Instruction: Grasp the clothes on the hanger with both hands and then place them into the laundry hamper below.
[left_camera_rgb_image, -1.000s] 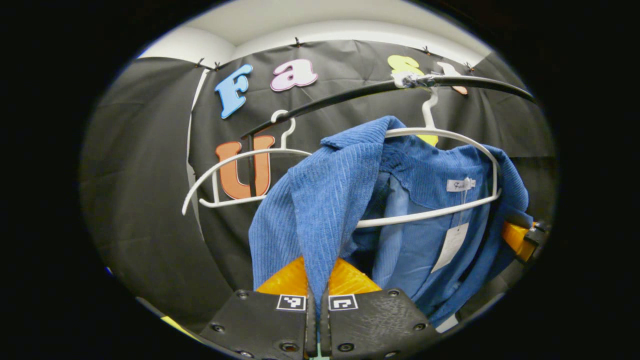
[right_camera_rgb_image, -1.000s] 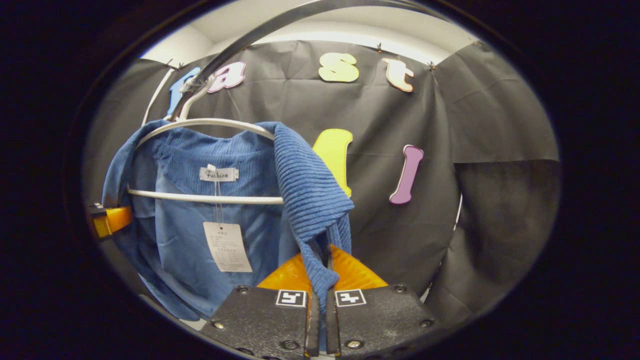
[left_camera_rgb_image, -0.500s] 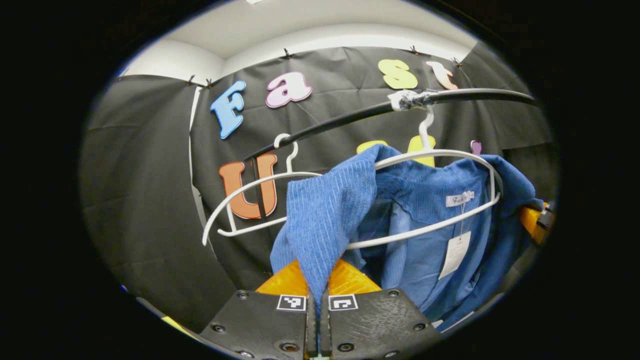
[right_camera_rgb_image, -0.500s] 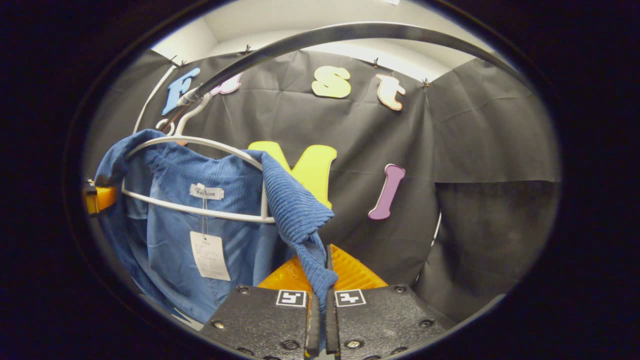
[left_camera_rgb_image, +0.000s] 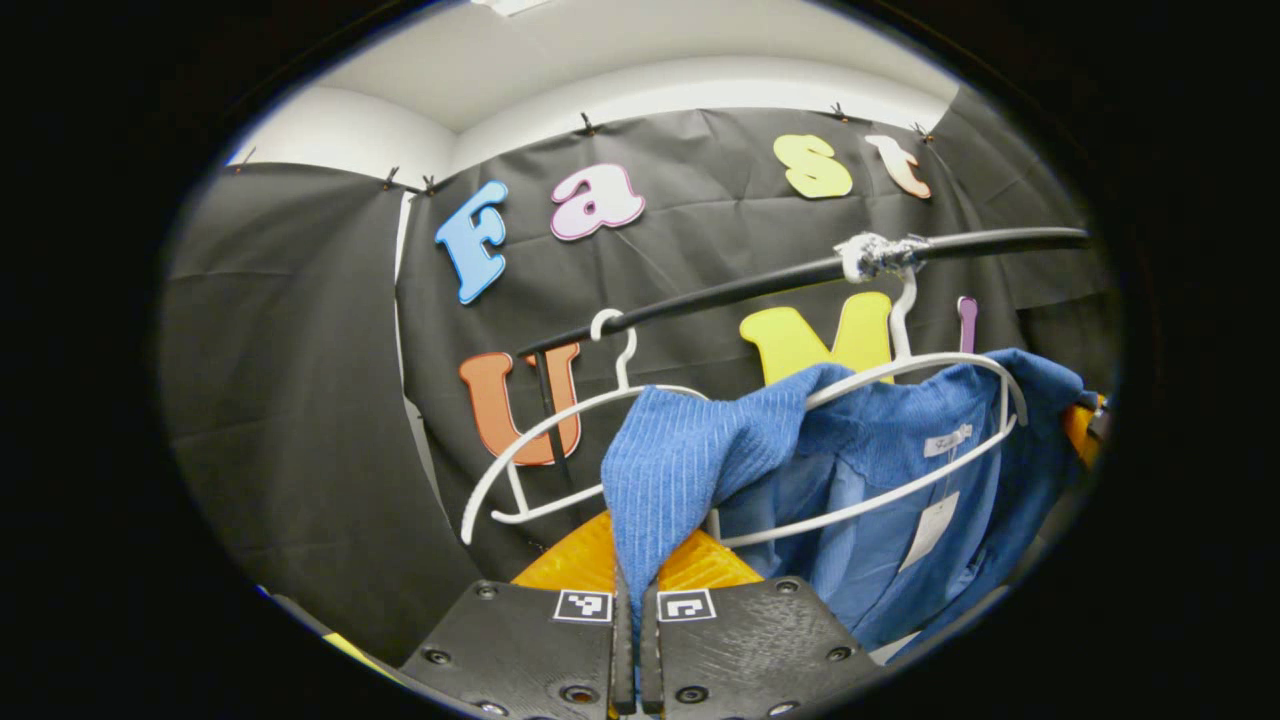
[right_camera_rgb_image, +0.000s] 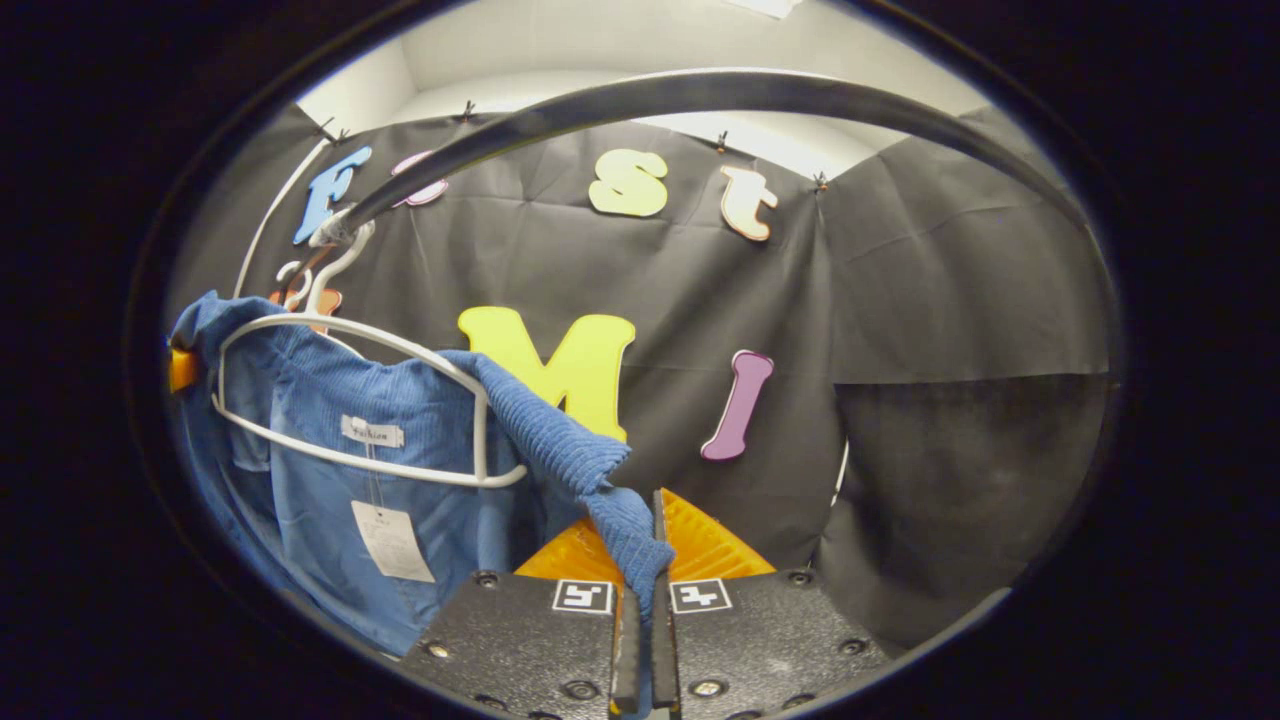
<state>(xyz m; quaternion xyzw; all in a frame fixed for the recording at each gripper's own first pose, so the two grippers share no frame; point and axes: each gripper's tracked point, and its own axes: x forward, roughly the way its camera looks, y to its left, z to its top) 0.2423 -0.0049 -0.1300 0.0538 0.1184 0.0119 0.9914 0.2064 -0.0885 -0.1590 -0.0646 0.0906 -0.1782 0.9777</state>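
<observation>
A blue corduroy garment (left_camera_rgb_image: 880, 500) (right_camera_rgb_image: 320, 470) hangs on a white hanger (left_camera_rgb_image: 930, 440) (right_camera_rgb_image: 350, 400) under a black rail (left_camera_rgb_image: 740, 285) (right_camera_rgb_image: 640, 95). My left gripper (left_camera_rgb_image: 631, 610) is shut on the garment's left shoulder cloth, which stretches from the hanger to its fingers. My right gripper (right_camera_rgb_image: 640, 610) is shut on the right shoulder cloth, pulled off the hanger's end. The other gripper's orange body (left_camera_rgb_image: 1082, 425) (right_camera_rgb_image: 182, 368) peeks at each view's edge. A paper tag (right_camera_rgb_image: 392, 540) dangles inside the collar.
An empty white hanger (left_camera_rgb_image: 560, 450) hangs on the same rail to the left of the garment. The black cloth wall stands close behind the rail.
Both grippers have pulled back and down, away from the rail. The shoulders have slid further off the hanger ends and the hanger and rail look smaller and farther off.
</observation>
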